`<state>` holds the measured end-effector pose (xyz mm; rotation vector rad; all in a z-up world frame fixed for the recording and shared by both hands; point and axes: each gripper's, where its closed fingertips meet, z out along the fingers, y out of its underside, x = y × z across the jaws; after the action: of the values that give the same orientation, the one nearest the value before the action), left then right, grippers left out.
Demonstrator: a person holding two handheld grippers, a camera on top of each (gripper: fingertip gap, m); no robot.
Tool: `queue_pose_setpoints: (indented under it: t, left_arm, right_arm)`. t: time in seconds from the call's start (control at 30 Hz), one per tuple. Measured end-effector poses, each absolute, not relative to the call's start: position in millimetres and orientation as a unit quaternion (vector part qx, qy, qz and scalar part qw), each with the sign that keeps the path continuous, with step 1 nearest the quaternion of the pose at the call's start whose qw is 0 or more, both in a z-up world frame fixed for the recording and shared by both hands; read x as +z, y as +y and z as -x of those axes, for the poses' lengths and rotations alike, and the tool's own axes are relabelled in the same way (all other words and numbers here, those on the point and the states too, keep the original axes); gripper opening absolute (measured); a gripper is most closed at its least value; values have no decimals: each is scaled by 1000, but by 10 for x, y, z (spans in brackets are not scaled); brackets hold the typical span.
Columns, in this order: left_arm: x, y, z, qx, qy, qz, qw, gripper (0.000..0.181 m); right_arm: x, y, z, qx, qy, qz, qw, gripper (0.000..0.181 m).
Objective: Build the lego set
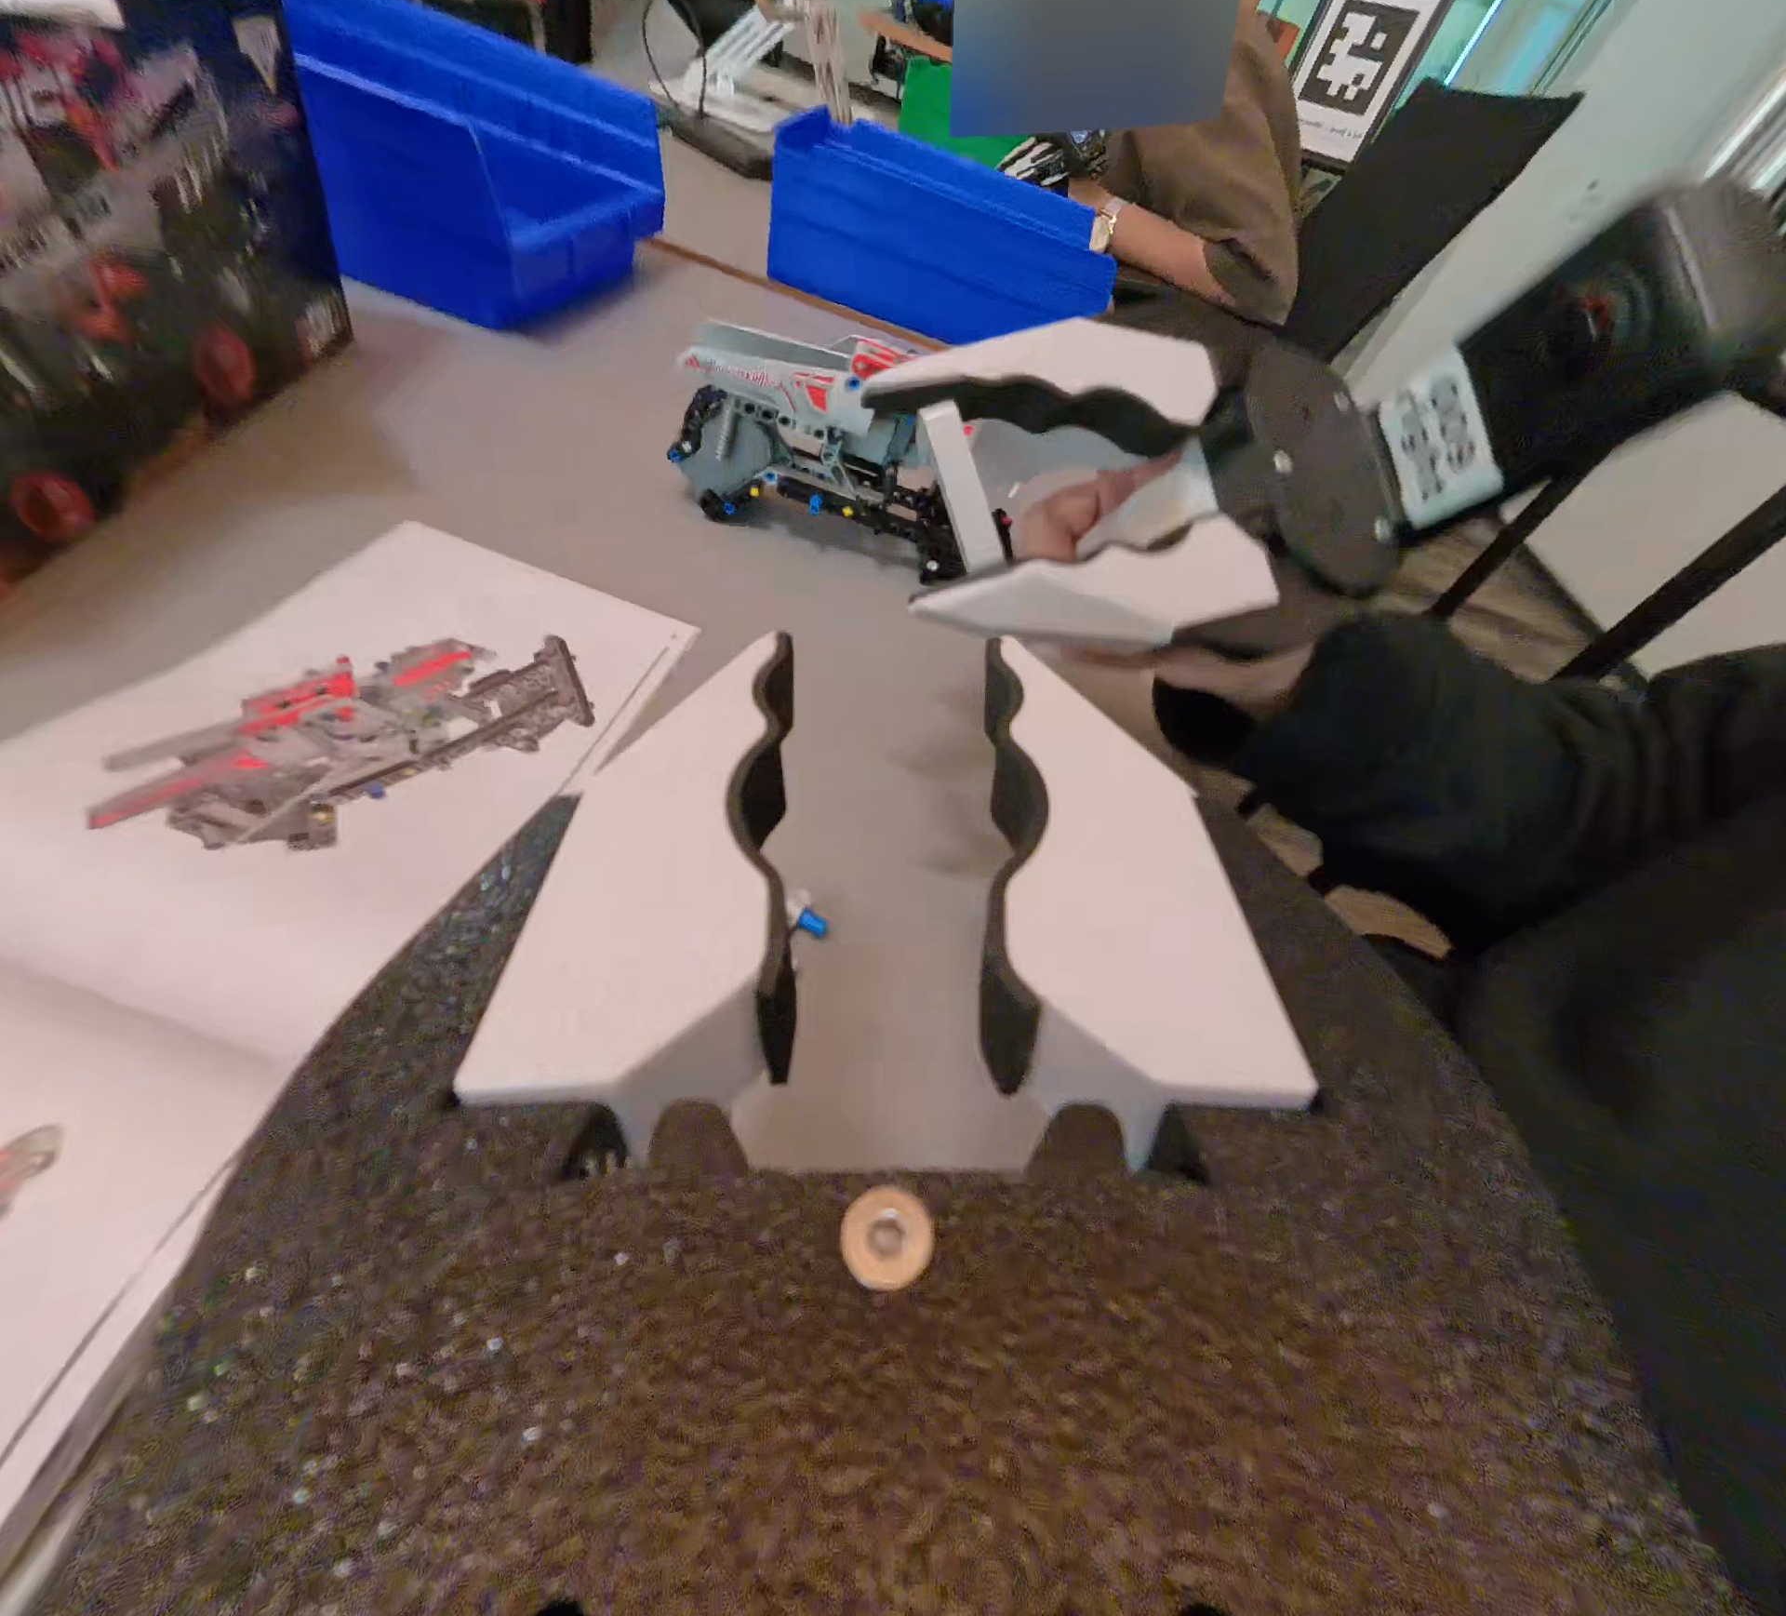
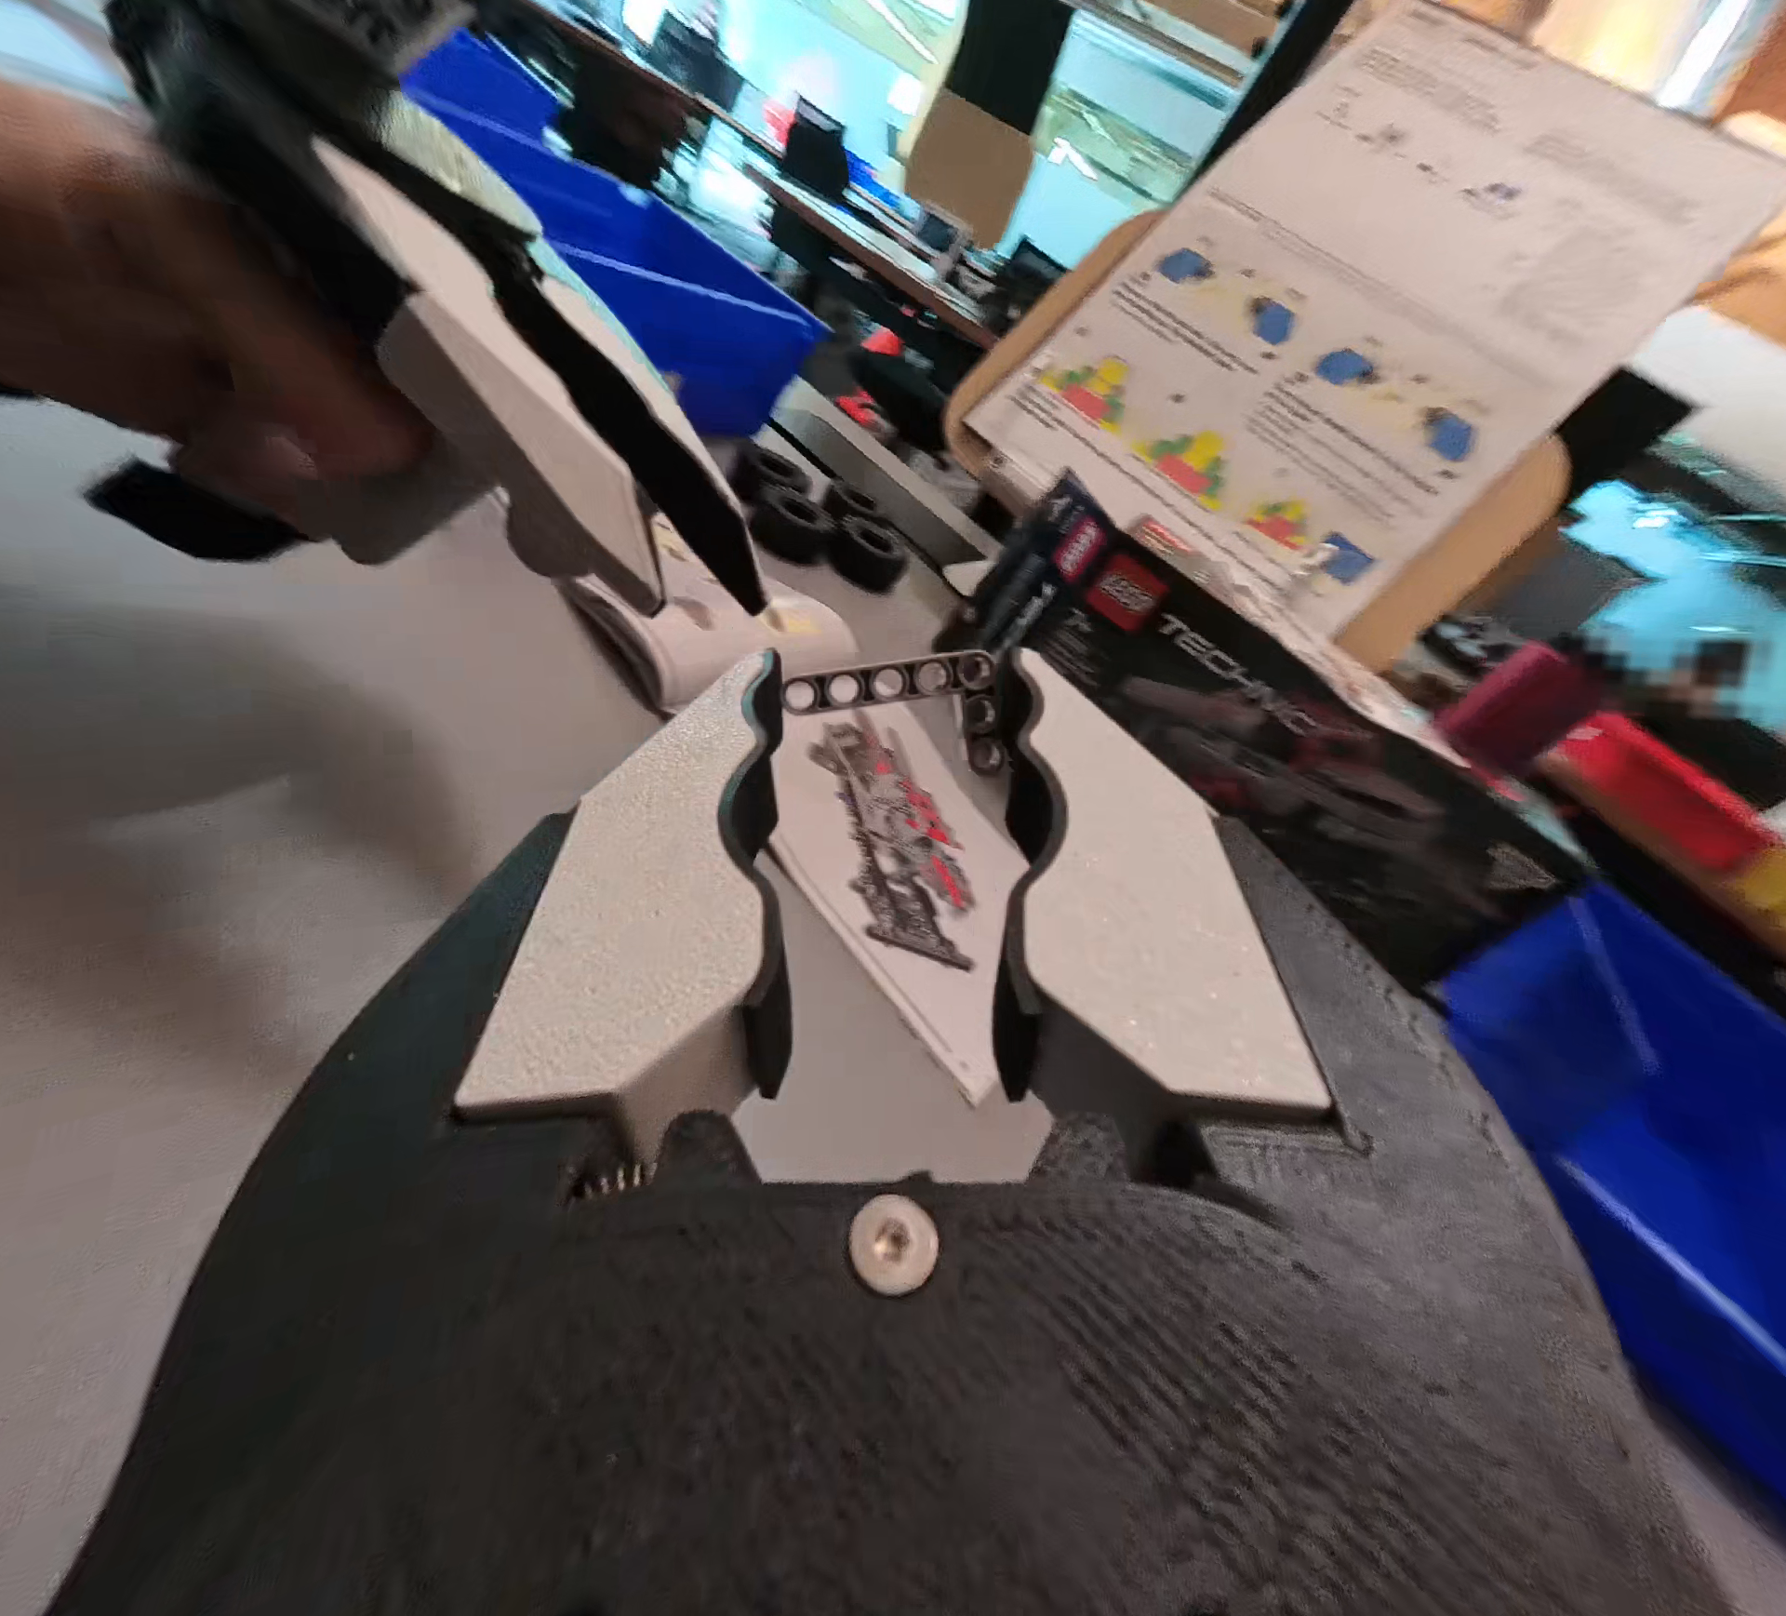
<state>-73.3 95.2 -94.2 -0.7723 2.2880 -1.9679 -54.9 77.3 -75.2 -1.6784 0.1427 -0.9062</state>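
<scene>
Left gripper point(image 1: 884, 671): white fingers with black wavy inner pads, speckled black body. Right gripper point(image 2: 894, 680): the same white and black; the L-shaped beam point(image 2: 904, 690) between its fingertips was dark grey with a row of round holes. Lego model point(image 1: 802, 429): light grey with red markings, black frame, small blue pins. Instruction booklet point(image 1: 319, 758): white page printed in grey and red. Storage bins point(image 1: 464, 149): plain bright blue. Set box point(image 1: 145, 216): dark, with red accents. Table point(image 1: 541, 448): pale grey.
</scene>
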Motion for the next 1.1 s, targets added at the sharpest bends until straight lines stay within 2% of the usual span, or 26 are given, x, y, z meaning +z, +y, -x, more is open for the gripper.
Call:
queue_pose_setpoints:
  t: [0.07, 0.23, 0.43, 0.57, 0.8, 0.9, 0.97, 1.1]
  left_arm:
    - [-930, 897, 675, -634, 728, 259, -20, 42]
    - [-960, 736, 706, -603, 752, 256, -75, 36]
    - [-1186, 679, 658, -525, 813, 250, -26, 28]
    - [-1240, 689, 654, -500, 829, 250, -6, 8]
    - [-1327, 728, 605, -434, 843, 314, 57, 7]
    - [-1364, 736, 650, -412, 857, 300, 75, 14]
    - [-1326, 697, 721, -430, 859, 267, 73, 20]
    - [-1061, 667, 954, -513, 841, 174, 17, 30]
  right_arm:
    - [-797, 825, 519, -434, 64, 703, 561, 44]
    - [-901, 848, 459, -501, 82, 683, 526, 44]
    - [-978, 886, 465, -500, 89, 673, 539, 44]
    - [-1069, 941, 467, -454, 97, 690, 555, 44]
    - [-1197, 976, 429, -393, 120, 715, 566, 44]
    - [-1238, 992, 448, -372, 113, 728, 565, 44]
    - [-1262, 1007, 505, -328, 96, 740, 580, 44]
    - [-1121, 1012, 800, -182, 45, 721, 667, 44]
